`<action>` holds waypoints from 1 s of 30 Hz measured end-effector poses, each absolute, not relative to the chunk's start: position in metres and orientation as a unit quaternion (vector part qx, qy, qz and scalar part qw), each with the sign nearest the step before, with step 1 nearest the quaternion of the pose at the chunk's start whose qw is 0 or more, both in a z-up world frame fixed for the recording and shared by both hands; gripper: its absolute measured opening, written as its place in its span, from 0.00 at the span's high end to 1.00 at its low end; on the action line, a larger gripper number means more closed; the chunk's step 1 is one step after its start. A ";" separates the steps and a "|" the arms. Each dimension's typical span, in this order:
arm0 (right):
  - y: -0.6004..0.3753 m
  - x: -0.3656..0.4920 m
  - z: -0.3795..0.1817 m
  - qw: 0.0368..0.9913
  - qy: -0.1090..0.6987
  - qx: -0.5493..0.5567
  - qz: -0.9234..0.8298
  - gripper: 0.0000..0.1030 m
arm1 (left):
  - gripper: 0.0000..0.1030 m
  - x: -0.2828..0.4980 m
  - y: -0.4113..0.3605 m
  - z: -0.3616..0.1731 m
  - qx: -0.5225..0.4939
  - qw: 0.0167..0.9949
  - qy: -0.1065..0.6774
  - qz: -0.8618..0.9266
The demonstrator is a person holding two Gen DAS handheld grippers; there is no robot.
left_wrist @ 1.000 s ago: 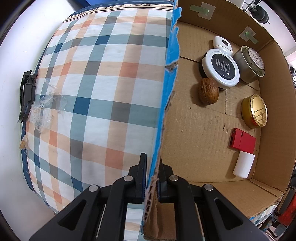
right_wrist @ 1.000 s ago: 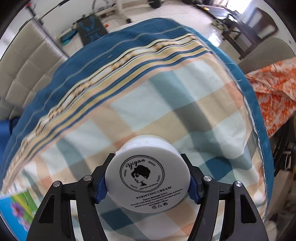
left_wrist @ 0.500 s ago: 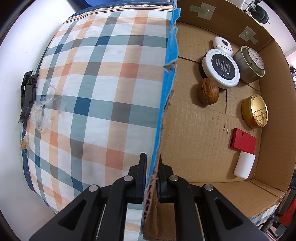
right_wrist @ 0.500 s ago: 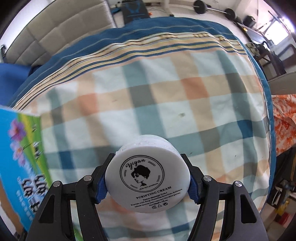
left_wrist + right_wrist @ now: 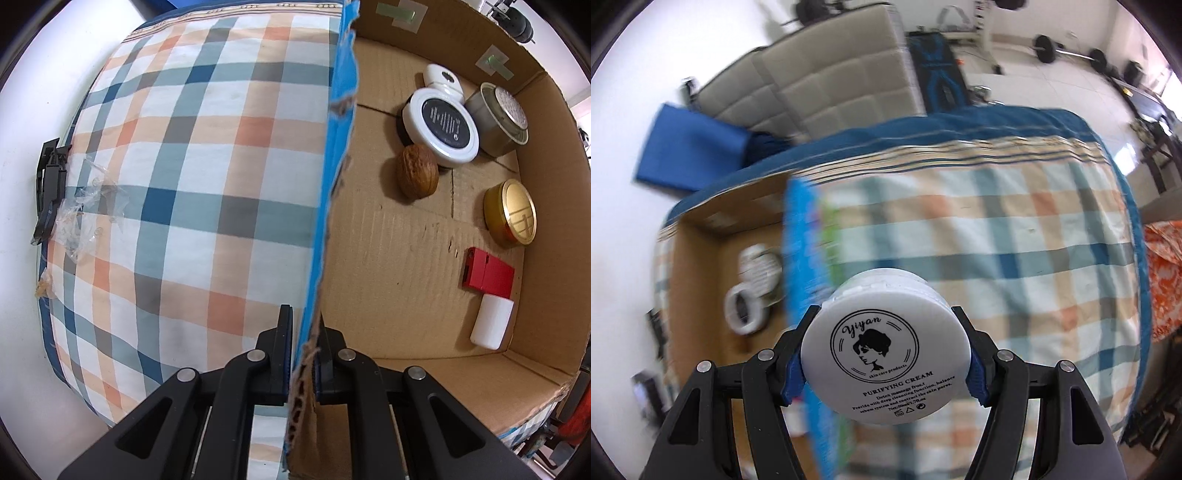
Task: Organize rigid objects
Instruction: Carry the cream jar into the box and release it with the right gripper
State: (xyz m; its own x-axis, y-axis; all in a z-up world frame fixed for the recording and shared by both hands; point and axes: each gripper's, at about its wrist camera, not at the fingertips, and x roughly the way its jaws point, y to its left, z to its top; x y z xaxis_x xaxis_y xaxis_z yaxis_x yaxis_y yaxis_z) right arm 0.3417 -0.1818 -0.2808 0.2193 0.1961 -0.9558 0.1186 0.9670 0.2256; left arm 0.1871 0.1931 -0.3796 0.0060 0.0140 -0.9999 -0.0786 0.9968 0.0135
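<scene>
My left gripper (image 5: 303, 354) is shut on the blue-edged side wall (image 5: 334, 155) of an open cardboard box (image 5: 388, 258) that lies on a checked bedspread (image 5: 192, 177). Inside the box lie a white jar with a black label (image 5: 441, 127), a grey tin (image 5: 498, 118), a walnut (image 5: 417, 176), a gold tin (image 5: 511, 212), a red block (image 5: 487, 273) and a white cylinder (image 5: 491, 321). My right gripper (image 5: 885, 363) is shut on a white "Yiyan" cream jar (image 5: 884, 347), held above the bed with the box (image 5: 701, 295) blurred at the left.
Crumpled clear plastic (image 5: 79, 218) and a black clip (image 5: 48, 195) lie at the bed's left edge. A grey padded headboard (image 5: 827, 85), a blue cushion (image 5: 690, 147), an orange patterned cloth (image 5: 1163, 288) and a barbell (image 5: 1067, 51) on the floor surround the bed.
My right gripper has swung left with the cream jar, bringing the box and headboard into view. The left gripper keeps its hold on the box wall, nearly still.
</scene>
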 end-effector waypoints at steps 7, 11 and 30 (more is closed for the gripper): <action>-0.078 0.289 -0.266 0.750 0.640 0.127 0.111 0.32 | 0.94 0.187 0.197 -0.385 -0.021 0.708 0.706 0.025; -0.030 0.269 -0.280 0.736 0.652 0.120 0.137 0.32 | 0.94 0.190 0.200 -0.384 -0.017 0.709 0.705 0.018; 0.028 0.270 -0.335 0.724 0.673 0.080 0.128 0.32 | 0.95 0.186 0.189 -0.384 -0.011 0.711 0.703 0.009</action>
State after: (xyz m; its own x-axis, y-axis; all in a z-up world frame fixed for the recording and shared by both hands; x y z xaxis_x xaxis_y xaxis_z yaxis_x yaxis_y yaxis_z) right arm 0.2698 0.0279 -0.3353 0.0618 0.2930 -0.9541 -0.0787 0.9544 0.2880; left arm 0.1857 0.1891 -0.3837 0.0109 -0.0022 -0.9999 -0.0283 0.9996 -0.0025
